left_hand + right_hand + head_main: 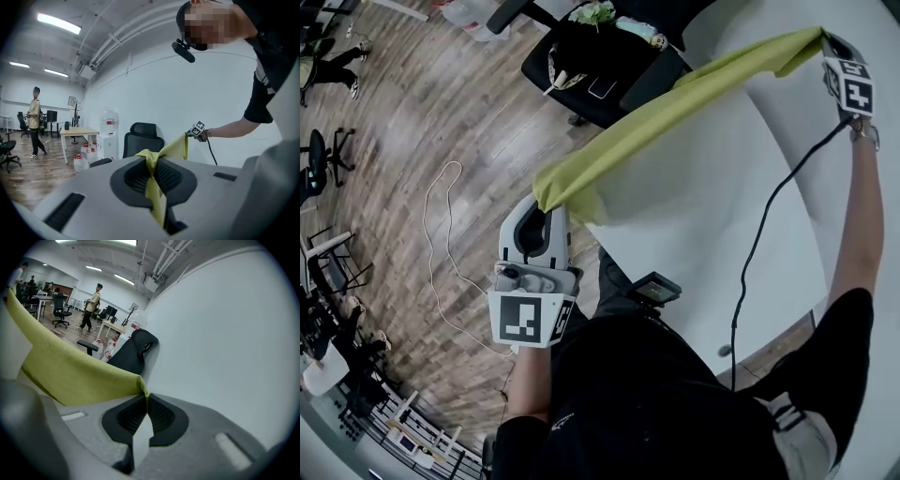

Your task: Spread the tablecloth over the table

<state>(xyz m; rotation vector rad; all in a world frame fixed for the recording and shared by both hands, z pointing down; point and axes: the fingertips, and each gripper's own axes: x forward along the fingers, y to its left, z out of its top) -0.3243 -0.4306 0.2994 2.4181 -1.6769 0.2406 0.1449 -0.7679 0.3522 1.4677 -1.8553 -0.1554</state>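
Observation:
A yellow-green tablecloth (675,103) hangs stretched in the air between my two grippers, above the near edge of a white table (712,244). My left gripper (547,202) is shut on one corner of the cloth, low and left in the head view. My right gripper (828,42) is shut on the other corner at the top right, arm stretched out. In the left gripper view the tablecloth (154,187) is pinched between the jaws of the left gripper (153,165) and runs to the far right gripper (198,129). In the right gripper view the tablecloth (70,371) leaves the right gripper (146,396) toward the left.
A black office chair (600,66) with small items on its seat stands at the table's far left edge. A white cable (441,244) lies on the wooden floor. A black cable (769,216) hangs from the right gripper across the table. People and desks are far off.

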